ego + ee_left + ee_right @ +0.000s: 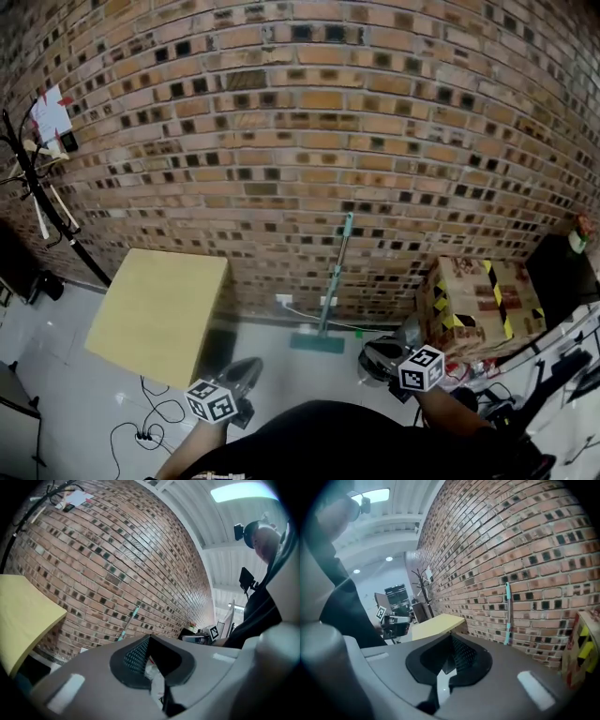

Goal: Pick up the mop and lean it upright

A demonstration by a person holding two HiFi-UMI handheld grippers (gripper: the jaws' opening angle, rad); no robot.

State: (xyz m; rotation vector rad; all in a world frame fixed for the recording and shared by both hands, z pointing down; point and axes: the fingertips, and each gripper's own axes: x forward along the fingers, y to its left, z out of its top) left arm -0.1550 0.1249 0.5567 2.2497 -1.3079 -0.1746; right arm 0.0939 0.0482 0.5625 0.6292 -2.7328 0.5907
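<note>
The mop (335, 277) stands against the brick wall (281, 141), straight ahead of the person; its flat head (317, 343) rests on the floor (272, 342) at the wall's foot, and its handle (339, 258) rises from there, tipped a little to the right at the top and resting against the bricks. Its long axis is thus close to upright, not lying along the floor.

The left gripper (251, 367) and right gripper (373, 352) are held low and close to the body, well apart from the mop; neither touches it. In the head view the mop's head lies between the two and further out toward the wall; the right one looks slightly the nearer, though the margin is small. From the left gripper view the mop (130, 621) sits just above and left of the jaw tips; from the right gripper view it (507, 613) stands off to the right of them.

Both tools have their jaws closed together with nothing between them; the left gripper (149, 637) and the right gripper (451, 634) are empty.

A yellow table (159, 309) stands left of the mop and a taped box (478, 305) right of it; the handle has free space on both sides.

Judging by how it stands, the mop already looks leaned upright; any further reach would go forward and up to the handle.
</note>
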